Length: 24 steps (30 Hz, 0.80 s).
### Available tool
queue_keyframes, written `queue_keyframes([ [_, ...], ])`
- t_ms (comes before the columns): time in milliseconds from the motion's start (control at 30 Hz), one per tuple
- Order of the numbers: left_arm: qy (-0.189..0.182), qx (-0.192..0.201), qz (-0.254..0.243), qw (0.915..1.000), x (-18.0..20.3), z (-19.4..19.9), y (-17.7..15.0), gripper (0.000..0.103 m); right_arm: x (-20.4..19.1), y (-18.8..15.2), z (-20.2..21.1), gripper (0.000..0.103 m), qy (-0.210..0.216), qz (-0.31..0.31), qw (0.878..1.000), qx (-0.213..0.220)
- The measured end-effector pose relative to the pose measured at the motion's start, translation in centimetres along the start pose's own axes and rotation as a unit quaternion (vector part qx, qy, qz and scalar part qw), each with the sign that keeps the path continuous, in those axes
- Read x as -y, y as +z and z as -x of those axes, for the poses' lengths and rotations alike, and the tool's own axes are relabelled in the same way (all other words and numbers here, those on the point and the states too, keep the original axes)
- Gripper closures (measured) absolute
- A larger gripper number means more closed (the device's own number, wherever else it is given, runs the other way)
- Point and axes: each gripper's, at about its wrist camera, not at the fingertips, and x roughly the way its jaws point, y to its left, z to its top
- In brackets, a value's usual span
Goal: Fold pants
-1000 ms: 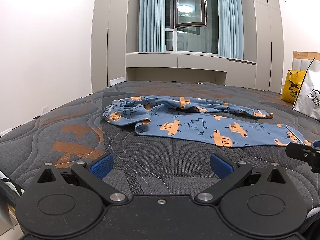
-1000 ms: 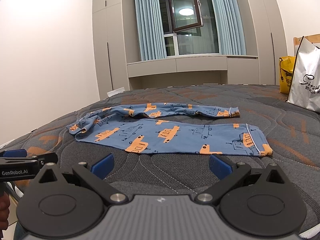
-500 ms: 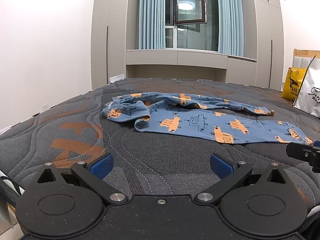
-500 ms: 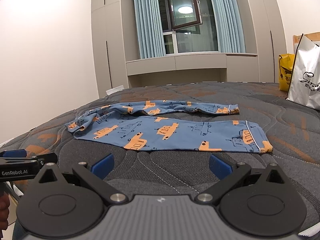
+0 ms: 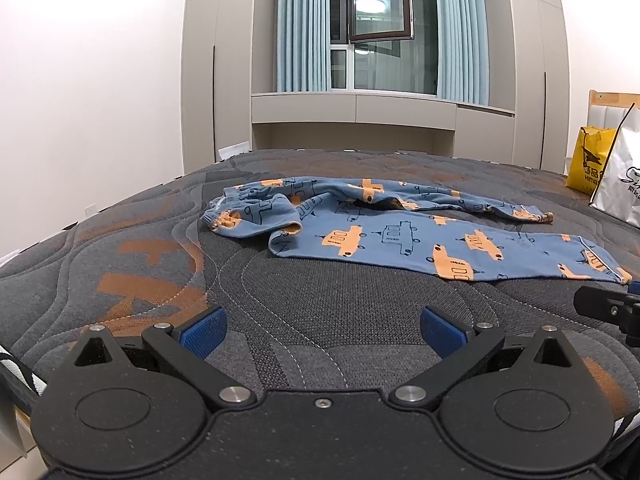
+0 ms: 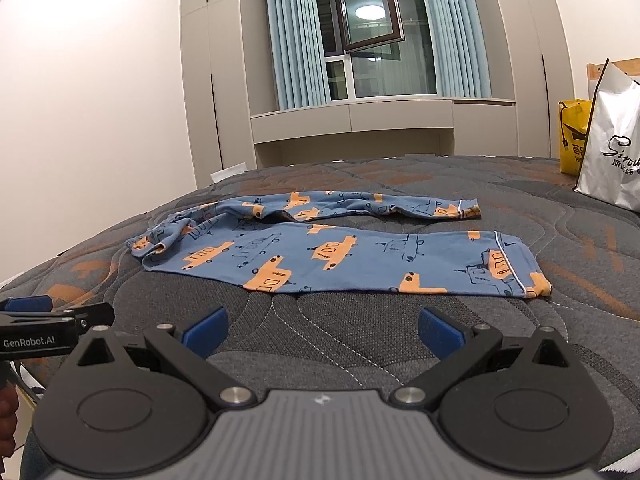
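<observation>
Blue pants (image 5: 400, 236) (image 6: 340, 252) printed with orange cars lie spread on the grey quilted mattress (image 5: 320, 312) (image 6: 360, 320), waistband bunched at the left, legs running right. The near leg lies flat and the far leg is rumpled behind it. My left gripper (image 5: 322, 328) is open over the mattress, short of the waist end, holding nothing. My right gripper (image 6: 322, 328) is open too, short of the near leg, and is empty. In each wrist view the tip of the other gripper shows at the frame's edge.
A white shopping bag (image 6: 612, 148) and a yellow bag (image 5: 588, 164) stand at the mattress's far right. Grey wardrobes, a window seat and blue curtains (image 5: 304, 28) line the far wall. A hand (image 6: 6, 412) shows at the left edge.
Both cameras have drawn slightly nearer and lower to the mattress, so the pants look a little larger. The pants lie as before and both grippers stay open.
</observation>
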Motion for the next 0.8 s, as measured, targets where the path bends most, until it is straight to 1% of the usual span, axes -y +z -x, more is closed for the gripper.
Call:
queue_keyframes([
  [267, 0.003, -0.004, -0.008, 1.0000, 0.1, -0.7, 0.2, 0.001, 0.2, 0.0, -0.3, 0.000, 0.001, 0.002, 1.000, 0.000],
  [533, 0.006, -0.008, -0.022, 0.9997, -0.2, -1.8, 0.9, 0.000, 0.3, 0.2, -0.9, 0.000, 0.012, 0.030, 0.999, 0.010],
  [700, 0.001, -0.015, -0.037, 0.9992, -1.3, -3.2, 2.3, 0.000, 1.4, 0.9, -1.4, 0.000, 0.016, 0.030, 0.999, 0.011],
  [800, 0.016, -0.003, -0.059, 0.9981, -2.7, -4.2, 4.0, 0.000, 2.6, 2.1, -1.7, 0.000, 0.035, 0.037, 0.998, 0.021],
])
